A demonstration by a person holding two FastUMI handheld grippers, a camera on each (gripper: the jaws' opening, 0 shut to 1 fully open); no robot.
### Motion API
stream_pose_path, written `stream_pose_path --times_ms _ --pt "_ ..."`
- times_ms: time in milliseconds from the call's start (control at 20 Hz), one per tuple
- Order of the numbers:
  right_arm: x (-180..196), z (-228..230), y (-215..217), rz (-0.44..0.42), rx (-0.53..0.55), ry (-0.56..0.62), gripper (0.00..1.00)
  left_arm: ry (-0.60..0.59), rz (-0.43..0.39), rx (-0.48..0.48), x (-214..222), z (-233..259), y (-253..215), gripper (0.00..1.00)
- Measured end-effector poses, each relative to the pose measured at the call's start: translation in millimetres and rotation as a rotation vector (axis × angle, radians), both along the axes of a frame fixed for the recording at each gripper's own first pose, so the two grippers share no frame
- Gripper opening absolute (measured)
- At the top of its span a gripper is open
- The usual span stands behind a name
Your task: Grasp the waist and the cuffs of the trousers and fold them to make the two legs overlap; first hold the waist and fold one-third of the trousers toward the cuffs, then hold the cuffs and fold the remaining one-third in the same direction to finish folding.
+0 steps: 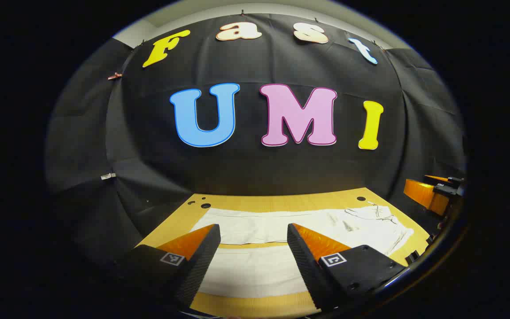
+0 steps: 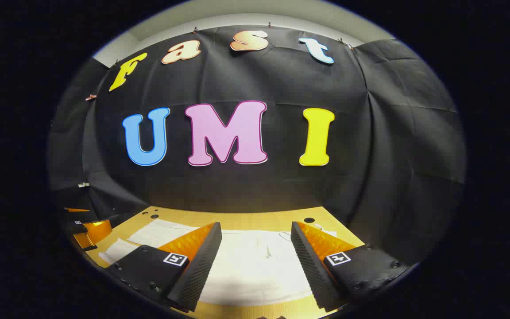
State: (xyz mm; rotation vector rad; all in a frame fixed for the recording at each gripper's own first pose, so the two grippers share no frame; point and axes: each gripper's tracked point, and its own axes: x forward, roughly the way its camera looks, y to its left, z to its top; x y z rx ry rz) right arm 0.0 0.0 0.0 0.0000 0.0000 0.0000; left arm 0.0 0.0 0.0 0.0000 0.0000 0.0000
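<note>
While both grippers hover above the near edge of a wooden table (image 1: pixel 255 203), a pair of white trousers (image 1: pixel 277 230) lies spread flat across it, untouched. In the left gripper view, the left gripper (image 1: pixel 253 246) has its 2 fingers spread wide with nothing between them; below and beyond them the 2 trouser legs run side by side, one near and one far, with a strip of bare table between. The crumpled waist (image 1: pixel 383 221) sits at the right end of the cloth, and the leg ends reach toward the left. In the right gripper view, the right gripper (image 2: pixel 255 248) is likewise spread wide and empty, poised over the broad white cloth near the waist end, though the fisheye bend makes the exact edge hard to place. At the far left of that view the other gripper (image 2: pixel 89 232) shows beside the leg ends. So the trousers' long axis runs left to right across the table, crosswise to both pairs of fingers, with the cuffs nearer the left gripper and the waist nearer the right. Judging by this, the legs do not yet overlap, and the first fold would call for each gripper to reach down and forward to its own end.
</note>
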Motion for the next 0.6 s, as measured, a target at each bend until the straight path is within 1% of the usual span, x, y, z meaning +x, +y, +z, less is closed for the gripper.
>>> stream_pose_path --times_ms 150,250,350,400,450,500,550,600 --pt "-1 -3 -1 0.000 -0.001 0.011 0.97 0.016 -0.007 0.000 -4 -6 -7 0.95" --pt "-2 -6 4 0.026 0.011 0.024 0.98 0.026 -0.019 -0.001 -4 -9 -11 0.95" --pt "-4 -9 4 0.033 0.011 0.029 0.98 0.033 -0.018 0.000 -4 -12 -13 0.96" --pt "-5 -11 3 0.038 0.015 0.037 0.98 0.032 -0.011 -0.001 -4 -10 -12 0.92" --pt "-5 -12 3 0.041 0.020 0.043 0.98 0.031 0.002 0.002 -4 -10 -10 0.95" --pt "-5 -13 2 0.042 0.022 0.045 0.98 0.026 0.024 0.009 -4 -9 -5 0.92" --pt "-5 -12 2 0.041 0.020 0.043 0.98 0.019 0.046 0.015 -5 -8 -1 0.96" --pt "-5 -11 1 0.042 0.014 0.037 0.98 0.014 0.062 0.013 -5 -6 3 0.96"
